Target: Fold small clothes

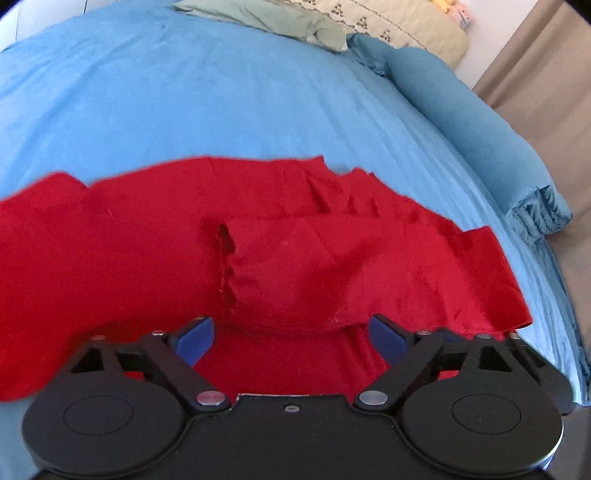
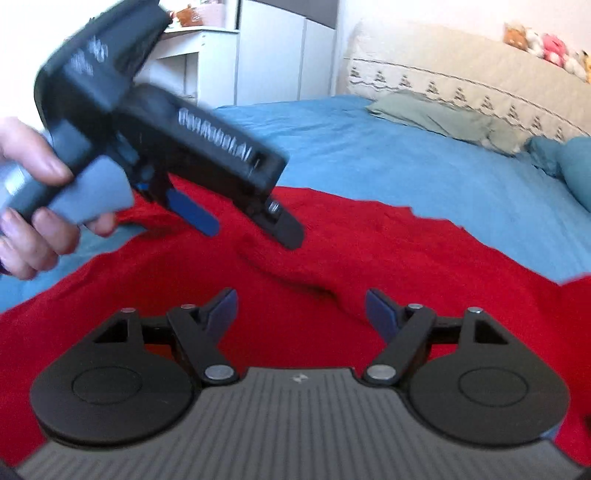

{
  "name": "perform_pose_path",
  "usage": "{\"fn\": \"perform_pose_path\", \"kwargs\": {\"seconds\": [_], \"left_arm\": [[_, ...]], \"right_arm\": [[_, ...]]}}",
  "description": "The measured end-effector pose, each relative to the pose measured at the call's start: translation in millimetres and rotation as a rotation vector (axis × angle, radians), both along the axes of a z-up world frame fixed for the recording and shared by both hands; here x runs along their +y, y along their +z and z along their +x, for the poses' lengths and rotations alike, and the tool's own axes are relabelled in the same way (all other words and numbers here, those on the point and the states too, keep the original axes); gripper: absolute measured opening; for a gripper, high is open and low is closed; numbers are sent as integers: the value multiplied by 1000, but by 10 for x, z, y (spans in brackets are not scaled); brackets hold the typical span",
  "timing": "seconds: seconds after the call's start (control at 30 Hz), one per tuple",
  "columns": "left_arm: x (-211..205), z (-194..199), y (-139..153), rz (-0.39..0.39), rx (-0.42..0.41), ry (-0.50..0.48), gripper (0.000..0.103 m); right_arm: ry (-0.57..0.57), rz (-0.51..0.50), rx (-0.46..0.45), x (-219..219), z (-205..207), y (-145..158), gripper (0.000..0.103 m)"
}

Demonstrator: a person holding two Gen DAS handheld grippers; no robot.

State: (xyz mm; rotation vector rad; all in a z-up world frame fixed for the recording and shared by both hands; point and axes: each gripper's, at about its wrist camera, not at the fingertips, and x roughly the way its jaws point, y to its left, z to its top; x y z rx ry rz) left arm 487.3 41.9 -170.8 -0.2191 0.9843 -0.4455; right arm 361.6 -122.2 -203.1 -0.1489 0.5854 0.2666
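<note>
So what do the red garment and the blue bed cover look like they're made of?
Red garment: soft matte knit or fleece, probably; it creases limply with no sheen. Blue bed cover: smooth matte woven fabric, likely cotton, with fine ripples.

Left wrist view: garment (image 1: 258, 254) lies spread across the middle of the frame on the bed sheet (image 1: 184, 103), left gripper (image 1: 291, 336) at lower centre just over its near edge with jaws apart, a pillow (image 1: 461, 122) at right of frame along the bed edge, another pillow (image 1: 266, 18) at top centre before the headboard (image 1: 399, 26). Right wrist view: right gripper (image 2: 299, 314) at lower centre over the garment (image 2: 369, 266), jaws apart, the left gripper (image 2: 255, 229) enters from upper left held by a hand (image 2: 33, 206), tips above the cloth. Behind, a pillow (image 2: 424, 110) at upper right, the headboard (image 2: 461, 77) beyond it with plush toys (image 2: 546, 48) on top, a cabinet (image 2: 221, 62) at upper centre.
</note>
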Motion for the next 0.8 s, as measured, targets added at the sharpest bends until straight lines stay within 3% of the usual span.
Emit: {"fn": "perform_pose_path", "kwargs": {"seconds": [0.1, 0.17, 0.27, 0.33, 0.47, 0.63, 0.8], "left_arm": [[-53, 5, -57, 13, -34, 29, 91], [-78, 19, -68, 6, -45, 42, 84], [-124, 62, -69, 43, -47, 62, 48], [-159, 88, -75, 81, -40, 76, 12], [-127, 64, -21, 77, -45, 83, 7], [-71, -31, 183, 119, -128, 97, 7], [209, -172, 321, 204, -212, 170, 7]], "right_arm": [[-30, 27, 10, -187, -16, 32, 92], [-41, 39, 4, -268, -68, 33, 92], [-60, 35, -4, -295, -130, 40, 92], [-74, 54, 1, -343, -148, 36, 92], [-100, 70, 4, -388, -173, 11, 92], [-115, 75, 7, -392, -108, 51, 92], [-126, 72, 4, -390, -173, 120, 92]]}}
